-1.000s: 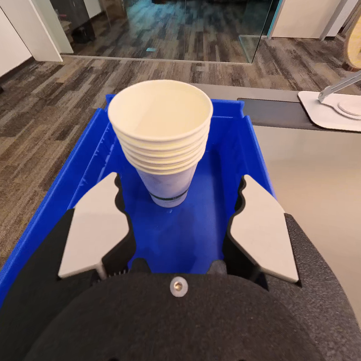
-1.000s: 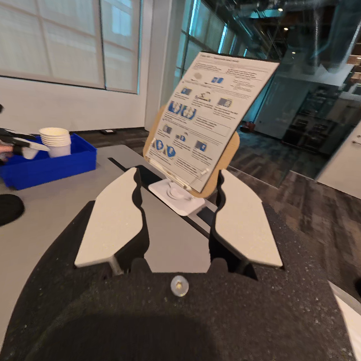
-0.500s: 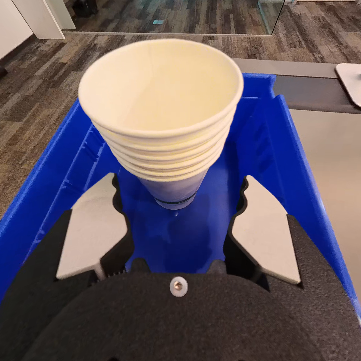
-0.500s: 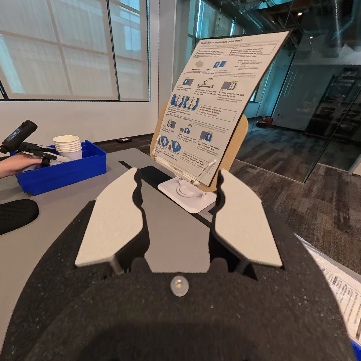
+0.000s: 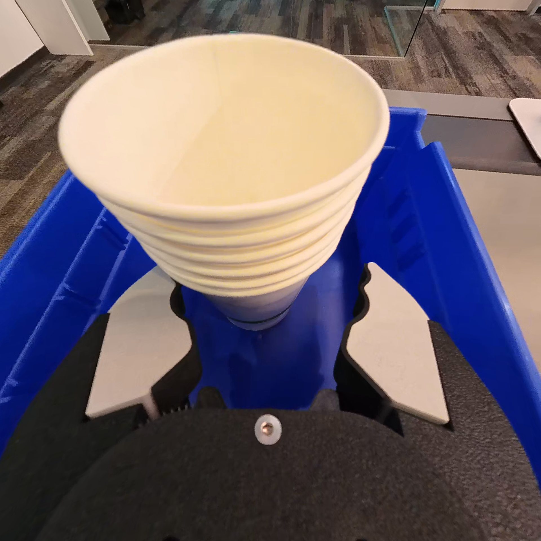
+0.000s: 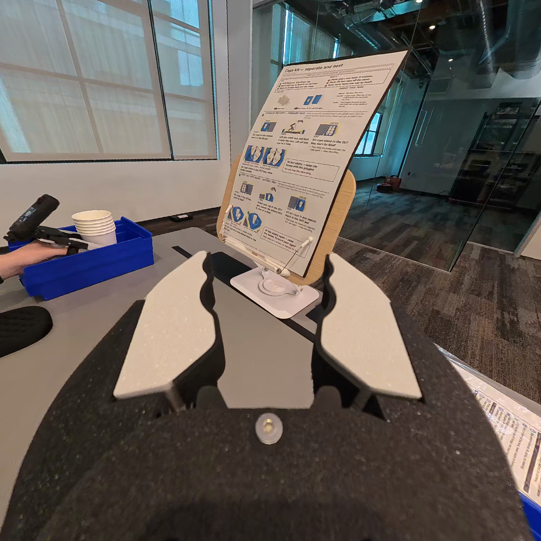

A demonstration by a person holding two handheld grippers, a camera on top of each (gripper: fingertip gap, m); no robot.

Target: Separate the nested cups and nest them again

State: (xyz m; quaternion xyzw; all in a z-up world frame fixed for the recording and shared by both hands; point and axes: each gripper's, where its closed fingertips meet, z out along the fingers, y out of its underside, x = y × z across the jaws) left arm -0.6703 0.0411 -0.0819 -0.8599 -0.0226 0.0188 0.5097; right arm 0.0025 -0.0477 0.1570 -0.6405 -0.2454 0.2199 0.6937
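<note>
A stack of several nested white paper cups [image 5: 222,164] stands upright in a blue bin [image 5: 433,234]. My left gripper [image 5: 270,275] is open inside the bin, its fingers [image 5: 389,345] on either side of the stack's lower part with gaps to the cup wall. The rims hide the left fingertip. In the right wrist view the same stack [image 6: 95,227], bin [image 6: 87,265] and left gripper [image 6: 63,240], held by a hand [image 6: 26,259], show far left. My right gripper [image 6: 266,257] is open and empty above the grey table [image 6: 263,366].
An instruction sheet on a wooden stand [image 6: 304,164] with a white base [image 6: 275,295] stands ahead of the right gripper. A black mat [image 6: 20,328] lies at the left. A printed sheet [image 6: 503,424] and a blue corner [image 6: 534,515] lie at the right.
My left gripper has moved forward into the bin, so the cup stack now sits between its open fingers. The right gripper has stayed open and shifted only slightly.
</note>
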